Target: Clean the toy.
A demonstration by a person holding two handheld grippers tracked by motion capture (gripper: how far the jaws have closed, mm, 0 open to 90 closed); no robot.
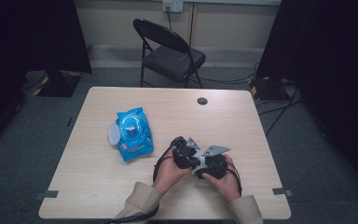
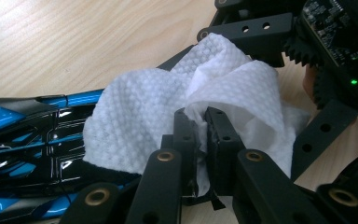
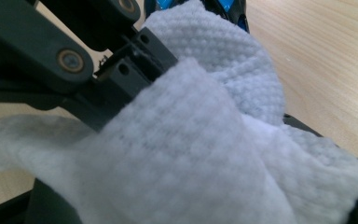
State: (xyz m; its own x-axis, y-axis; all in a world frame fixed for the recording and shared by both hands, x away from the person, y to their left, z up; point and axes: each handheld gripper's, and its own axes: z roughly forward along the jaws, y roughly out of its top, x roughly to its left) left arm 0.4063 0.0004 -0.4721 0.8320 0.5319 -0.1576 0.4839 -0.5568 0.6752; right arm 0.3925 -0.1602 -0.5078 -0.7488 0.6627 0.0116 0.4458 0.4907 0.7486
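On the counter point(image 1: 98, 186): a blue wipe pack and two hands with their tools.
Wipe point(image 2: 168, 116): a white, bumpy cloth, crumpled up. It hangs between the two tools, close to the front edge of the counter, at about 5 o'clock from the middle. In the high view the tools hide it.
Left gripper point(image 2: 204, 122): its two black fingers are pressed together on a fold of the wipe. The cloth bulges out above and beside them.
Right gripper point(image 1: 213, 163): in the left gripper view it sits at 1 o'clock, just behind the wipe, and a small green light glows on it. In its own view the wipe covers almost everything in front of it, so I cannot tell if its fingers are spread or pinching.
Left hand point(image 1: 168, 173): it holds the left gripper from the 7 o'clock side.
Right hand point(image 1: 227, 183): it holds the right gripper from the 5 o'clock side. The two tools touch nose to nose.
Wipe pack point(image 1: 133, 133): blue and shiny, lying flat at 10 o'clock from the hands. Its round white lid point(image 1: 114, 134) is flipped open to the 9 o'clock side.
Chair point(image 1: 170, 51): black, folding, on the floor past the far edge of the counter, at 12 o'clock.
Small dark hole point(image 1: 202, 101): in the counter top, near the far edge, at 1 o'clock from the middle.
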